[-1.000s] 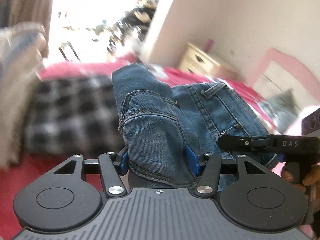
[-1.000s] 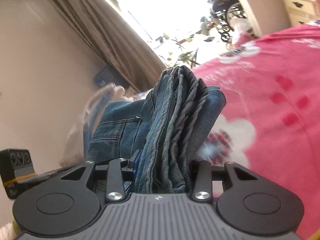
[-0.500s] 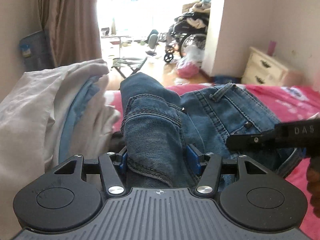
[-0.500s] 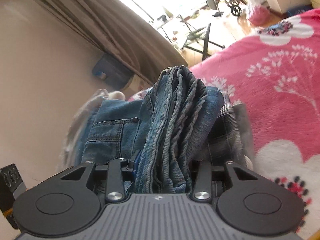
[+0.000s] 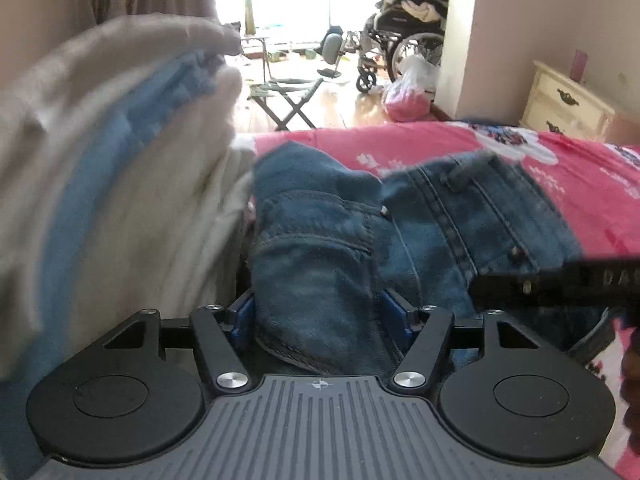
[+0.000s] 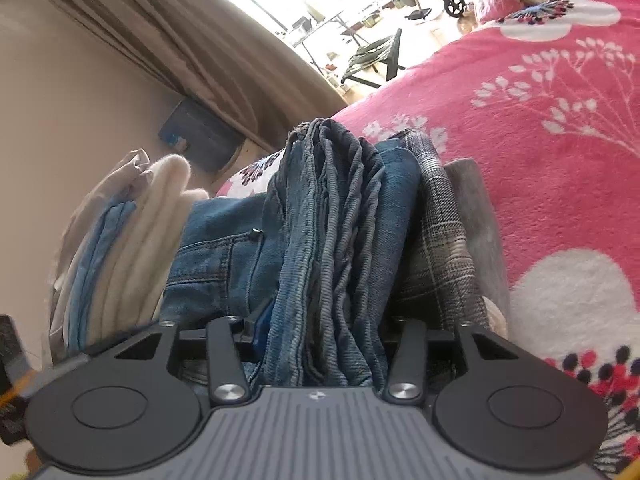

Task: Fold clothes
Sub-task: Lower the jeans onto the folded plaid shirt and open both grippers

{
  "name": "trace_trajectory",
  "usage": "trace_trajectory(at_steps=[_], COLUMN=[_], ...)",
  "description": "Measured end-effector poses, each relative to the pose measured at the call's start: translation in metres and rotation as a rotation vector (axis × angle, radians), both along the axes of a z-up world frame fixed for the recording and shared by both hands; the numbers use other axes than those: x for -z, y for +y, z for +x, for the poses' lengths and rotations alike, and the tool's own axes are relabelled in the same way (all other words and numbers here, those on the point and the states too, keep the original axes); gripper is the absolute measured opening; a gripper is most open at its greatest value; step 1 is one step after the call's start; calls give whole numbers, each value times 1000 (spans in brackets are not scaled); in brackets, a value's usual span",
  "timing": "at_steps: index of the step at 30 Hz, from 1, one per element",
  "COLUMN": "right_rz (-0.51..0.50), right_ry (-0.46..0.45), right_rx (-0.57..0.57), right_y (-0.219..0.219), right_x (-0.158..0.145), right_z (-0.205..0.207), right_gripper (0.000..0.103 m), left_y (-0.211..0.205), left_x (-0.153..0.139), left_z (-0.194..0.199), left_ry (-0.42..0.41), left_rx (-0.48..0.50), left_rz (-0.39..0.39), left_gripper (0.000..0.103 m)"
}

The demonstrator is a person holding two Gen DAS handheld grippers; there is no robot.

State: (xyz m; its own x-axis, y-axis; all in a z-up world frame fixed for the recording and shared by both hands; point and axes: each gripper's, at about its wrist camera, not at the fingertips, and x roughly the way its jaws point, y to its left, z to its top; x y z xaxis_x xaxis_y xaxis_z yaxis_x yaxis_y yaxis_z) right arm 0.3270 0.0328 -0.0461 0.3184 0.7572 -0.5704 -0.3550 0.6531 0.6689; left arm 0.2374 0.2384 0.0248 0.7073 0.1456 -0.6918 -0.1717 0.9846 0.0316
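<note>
Fingers of the left gripper are spreading, the folded jeans bunched between the blue pads. The right gripper is easing apart too, its fingers flanking the same denim's stacked folds. One pair of jeans, lying on the pink bed beside a pile of pale clothes. "DAS" reads on the right gripper's black finger.

My left side is walled off by a tall stack of folded pale clothes, just beside the jeans bunched in front of me. To my right the plaid garment and a grey one press against the denim. Beyond them the pink floral blanket lies bare, the only open way. My other gripper's black bar crosses low right.
</note>
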Motion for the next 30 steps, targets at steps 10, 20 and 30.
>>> trace_trajectory(at_steps=[10,20,30], right_rz=[-157,-376,-238], right_ry=[-551,-510,-617], right_rx=[100,-12,-73], right_y=[-29,46,-12], right_x=[-77,-40,-76], right_z=[-86,5,-58], right_gripper=[47,0,2], left_y=[-28,-30,-35], left_x=[-32,16,-2], left_z=[-28,-27,-61], left_ry=[-228,-114,-165], left_rx=[157,110,144], left_rz=[162,143,115], left_gripper=[67,61,58])
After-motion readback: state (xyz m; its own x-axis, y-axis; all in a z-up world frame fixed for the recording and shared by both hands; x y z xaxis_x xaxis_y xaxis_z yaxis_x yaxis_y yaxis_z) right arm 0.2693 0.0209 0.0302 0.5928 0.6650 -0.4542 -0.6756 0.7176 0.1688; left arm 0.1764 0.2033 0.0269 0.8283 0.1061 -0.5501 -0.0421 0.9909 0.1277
